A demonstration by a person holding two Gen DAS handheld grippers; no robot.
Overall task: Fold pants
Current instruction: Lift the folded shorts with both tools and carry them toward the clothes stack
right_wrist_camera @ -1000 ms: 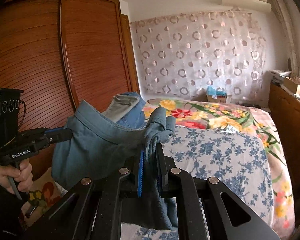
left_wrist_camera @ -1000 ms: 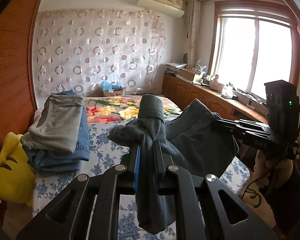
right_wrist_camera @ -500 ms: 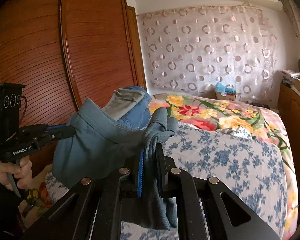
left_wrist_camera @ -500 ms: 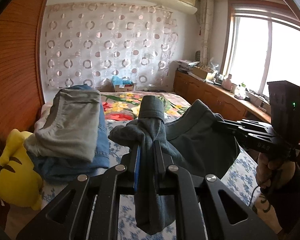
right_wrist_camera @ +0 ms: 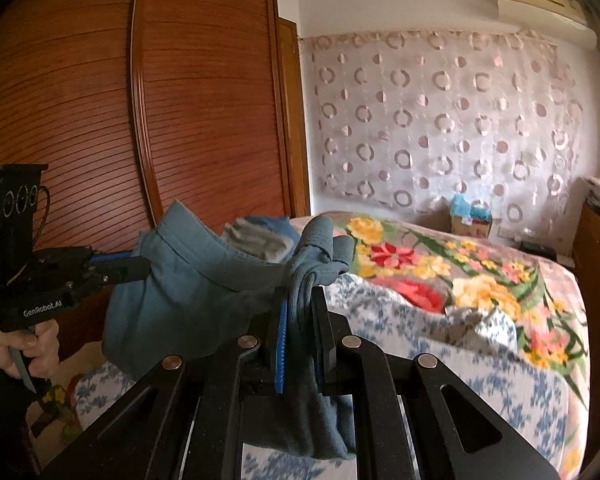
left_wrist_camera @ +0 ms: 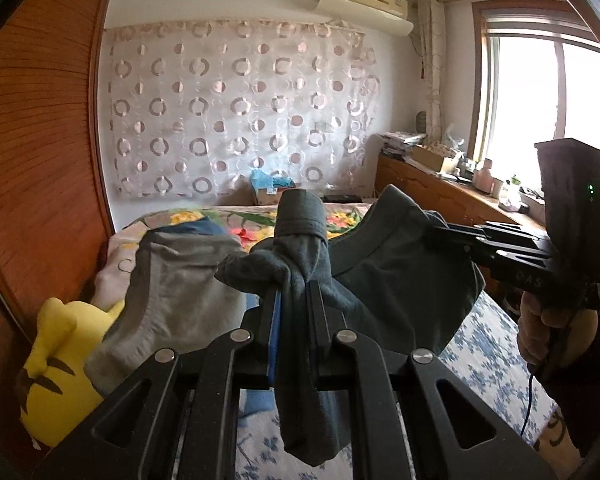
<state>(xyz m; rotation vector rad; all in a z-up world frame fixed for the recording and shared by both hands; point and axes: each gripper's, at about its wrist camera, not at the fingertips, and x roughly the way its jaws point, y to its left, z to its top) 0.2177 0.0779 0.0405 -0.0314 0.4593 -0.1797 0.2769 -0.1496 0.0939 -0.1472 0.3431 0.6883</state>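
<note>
Nearest the lens, the left tool (left_wrist_camera: 291, 300) is clenching a bunched fold of the dark grey-blue pants (left_wrist_camera: 380, 276), and the right tool (right_wrist_camera: 300, 300) is pinching another gathered bunch of the same garment, so the pants are hanging in the air between the two tools, above the near edge of the bed (right_wrist_camera: 460, 360). The cloth is sagging into a pouch between the two holds and drooping below each tool, so it is looking soft, light and limp; it will likely be slumping wherever it is unsupported. A hold on the thicker seamed band at the top edge is probably gripping more surely than one on loose fabric, though what part each tool is actually pinching is hard to say. Beyond the pants, a stack of folded clothes (left_wrist_camera: 180, 280) is lying along the bed's left edge beside a yellow plush toy (left_wrist_camera: 56, 360), partly screened by the hanging cloth. The lower part of the pants is being cut off behind the tools, so their overall shape is staying unclear.
</note>
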